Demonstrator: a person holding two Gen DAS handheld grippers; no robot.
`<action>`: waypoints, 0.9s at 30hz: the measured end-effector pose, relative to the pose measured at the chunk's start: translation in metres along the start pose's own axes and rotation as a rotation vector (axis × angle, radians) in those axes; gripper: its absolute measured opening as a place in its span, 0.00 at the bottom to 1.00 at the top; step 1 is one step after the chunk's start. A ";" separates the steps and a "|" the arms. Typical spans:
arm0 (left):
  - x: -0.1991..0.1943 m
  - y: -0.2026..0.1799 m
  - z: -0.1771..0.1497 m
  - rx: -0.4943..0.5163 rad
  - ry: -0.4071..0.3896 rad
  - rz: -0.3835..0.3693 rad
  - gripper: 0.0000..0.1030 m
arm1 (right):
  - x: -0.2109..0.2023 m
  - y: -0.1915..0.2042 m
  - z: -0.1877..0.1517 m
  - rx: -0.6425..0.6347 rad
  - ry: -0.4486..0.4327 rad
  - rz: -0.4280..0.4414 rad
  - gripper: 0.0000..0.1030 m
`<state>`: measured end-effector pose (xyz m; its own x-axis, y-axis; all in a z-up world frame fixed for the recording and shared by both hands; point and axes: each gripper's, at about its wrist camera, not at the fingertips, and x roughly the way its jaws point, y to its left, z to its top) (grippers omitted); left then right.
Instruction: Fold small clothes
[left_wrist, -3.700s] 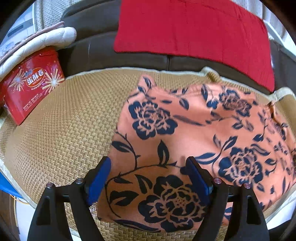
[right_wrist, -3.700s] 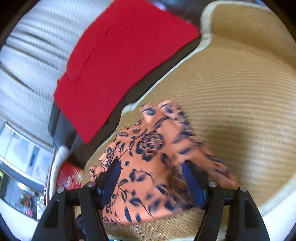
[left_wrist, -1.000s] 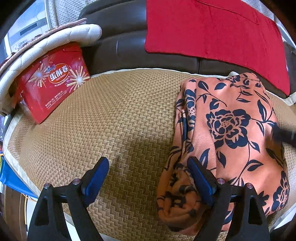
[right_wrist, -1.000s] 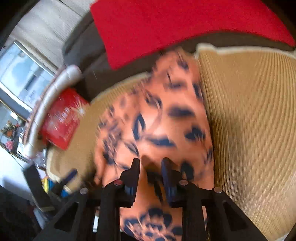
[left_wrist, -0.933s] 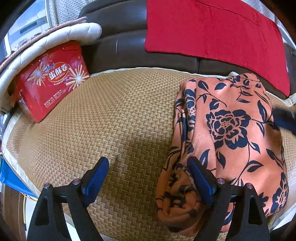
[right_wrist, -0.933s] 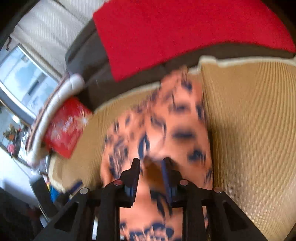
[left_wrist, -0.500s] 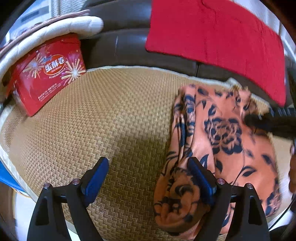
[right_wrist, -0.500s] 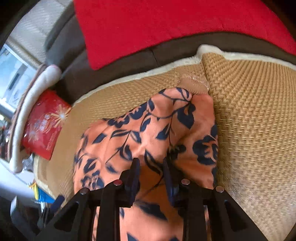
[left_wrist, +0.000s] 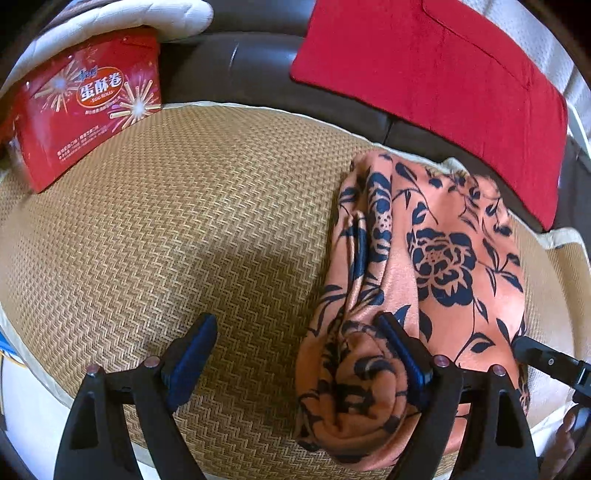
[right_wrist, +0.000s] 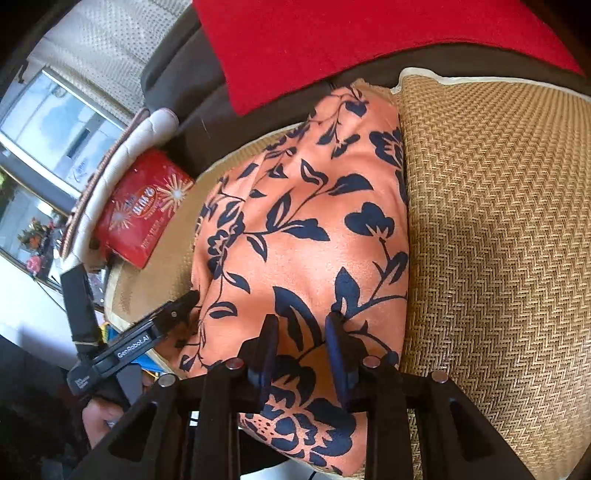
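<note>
My right claw (right_wrist: 301, 347) is down on the orange floral garment (right_wrist: 306, 236), jaws narrow and just eased a touch wider. Cloth sits between the pads, but I can't tell if they pinch it or merely rest on top. My left claw (left_wrist: 295, 354) hangs wide open, gripping nothing: one pad over bare mat, the other against the bunched near end of the garment (left_wrist: 417, 280).

The garment lies folded into a long strip on the woven mat (left_wrist: 184, 229), running from the near edge toward the red cloth (left_wrist: 443, 66) on the sofa back. Its near left corner is rumpled into a lump, and that's my problem.

The way I read it, the next fold goes end over end, and it will only land square if that lump is flattened first. So I want the left claw on the rumpled corner and the right one on the corner level with it, taking every layer in the bite. Lift low, carry both corners at the same pace, lay edge on edge. The red tin (left_wrist: 85, 107) is well clear, no worry there.
</note>
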<state>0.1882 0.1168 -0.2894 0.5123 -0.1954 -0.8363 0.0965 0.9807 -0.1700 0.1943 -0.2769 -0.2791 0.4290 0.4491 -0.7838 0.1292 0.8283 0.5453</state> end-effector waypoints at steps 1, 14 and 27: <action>-0.001 0.002 0.001 -0.010 -0.004 -0.006 0.85 | -0.004 -0.002 -0.001 0.009 0.000 0.008 0.29; 0.006 0.009 0.028 -0.145 0.028 -0.326 0.86 | -0.064 -0.067 -0.001 0.223 -0.141 0.149 0.78; 0.030 0.013 0.032 -0.222 0.172 -0.403 0.86 | -0.030 -0.071 -0.001 0.273 -0.030 0.216 0.78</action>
<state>0.2321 0.1239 -0.2999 0.3213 -0.5757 -0.7519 0.0645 0.8054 -0.5892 0.1711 -0.3491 -0.2942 0.4980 0.5906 -0.6349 0.2650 0.5935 0.7600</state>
